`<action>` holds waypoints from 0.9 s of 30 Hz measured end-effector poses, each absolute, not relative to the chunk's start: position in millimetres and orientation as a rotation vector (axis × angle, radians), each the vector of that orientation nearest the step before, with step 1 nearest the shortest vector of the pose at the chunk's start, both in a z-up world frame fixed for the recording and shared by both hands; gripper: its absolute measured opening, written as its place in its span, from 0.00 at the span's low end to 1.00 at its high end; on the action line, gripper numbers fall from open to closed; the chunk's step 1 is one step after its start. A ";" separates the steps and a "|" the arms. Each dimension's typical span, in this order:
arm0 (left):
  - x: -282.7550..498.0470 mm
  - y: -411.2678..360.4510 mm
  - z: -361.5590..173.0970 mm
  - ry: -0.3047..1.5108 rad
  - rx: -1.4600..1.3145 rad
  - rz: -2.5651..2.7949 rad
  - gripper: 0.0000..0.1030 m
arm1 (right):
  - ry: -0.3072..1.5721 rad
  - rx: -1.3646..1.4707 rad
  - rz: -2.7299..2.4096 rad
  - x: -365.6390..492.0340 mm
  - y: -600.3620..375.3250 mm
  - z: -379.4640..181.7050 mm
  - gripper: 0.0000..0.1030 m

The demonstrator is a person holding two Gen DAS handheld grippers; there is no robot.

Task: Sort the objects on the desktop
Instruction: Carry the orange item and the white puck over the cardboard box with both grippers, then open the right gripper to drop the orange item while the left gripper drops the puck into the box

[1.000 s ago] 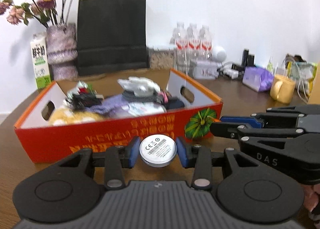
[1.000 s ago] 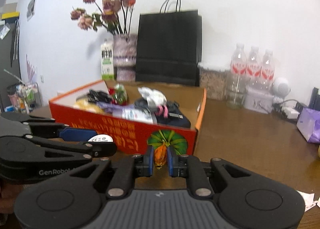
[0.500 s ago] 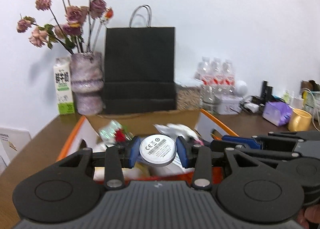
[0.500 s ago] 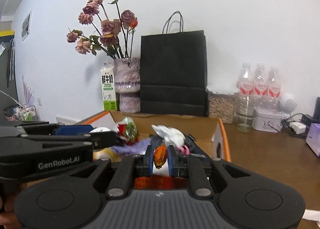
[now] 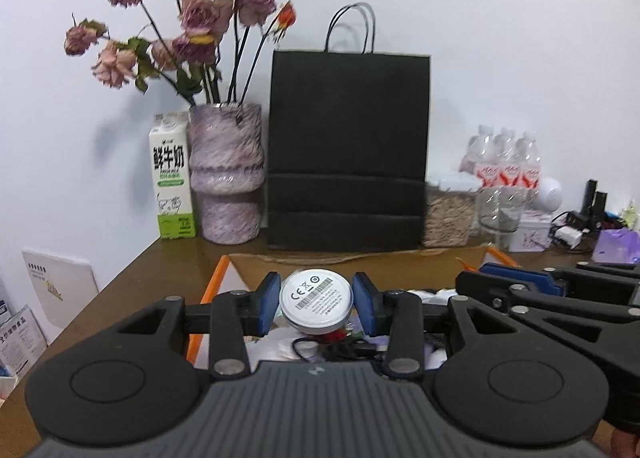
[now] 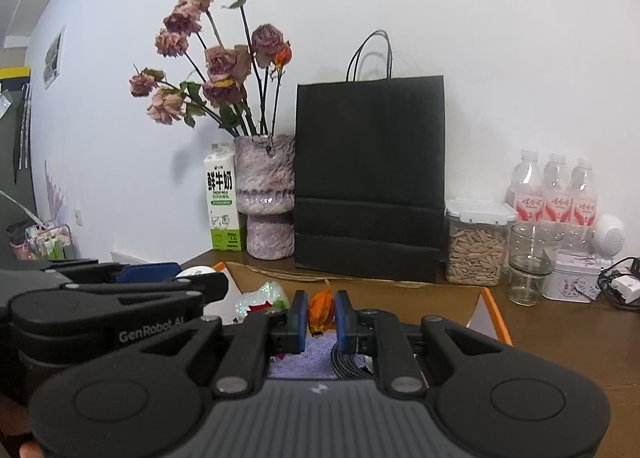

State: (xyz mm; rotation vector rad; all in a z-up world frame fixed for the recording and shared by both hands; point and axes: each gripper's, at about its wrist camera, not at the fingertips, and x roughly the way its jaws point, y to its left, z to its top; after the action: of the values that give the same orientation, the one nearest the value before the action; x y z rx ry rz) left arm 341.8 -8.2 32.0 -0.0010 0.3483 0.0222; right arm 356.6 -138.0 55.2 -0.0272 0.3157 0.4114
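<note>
The left hand-held gripper (image 5: pixel 316 308) squeezes a round white puck (image 5: pixel 316 304); the right hand-held gripper (image 6: pixel 321 320) pinches a small orange thing (image 6: pixel 320 310). Both hang over the orange box (image 6: pixel 490 312), at 6 o'clock from the black bag (image 6: pixel 370 178). Next job, I think: let go inside.

A matt black paper bag (image 6: pixel 369 178) stands on a brown wood-grain table (image 6: pixel 560 330). Beside it, a rough mottled vase (image 6: pixel 266 194) and clear glass jar (image 6: pixel 530 262).

black paper bag (image 5: pixel 348 150) by wall | vase w/ dried roses (image 5: pixel 226 174) left of it | milk carton (image 5: pixel 173 182) | seed jar (image 6: pixel 476 248) | water bottles (image 6: pixel 554 194)
</note>
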 end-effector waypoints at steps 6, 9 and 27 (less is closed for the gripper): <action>350.4 -2.5 21.4 0.384 0.009 0.037 0.39 | 0.354 -0.045 0.411 366.7 -135.1 42.4 0.13; 350.4 -4.0 18.7 0.390 0.020 0.038 0.39 | 0.359 -0.047 0.403 366.7 -135.3 40.2 0.13; 337.7 6.5 35.8 0.342 0.027 0.102 1.00 | 0.350 0.038 0.356 361.9 -156.6 53.4 1.00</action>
State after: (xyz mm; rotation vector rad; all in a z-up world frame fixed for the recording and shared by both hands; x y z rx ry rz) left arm 337.7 6.5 35.8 0.0273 0.3419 0.1016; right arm 361.9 -156.6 53.4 0.0379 0.3502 0.3555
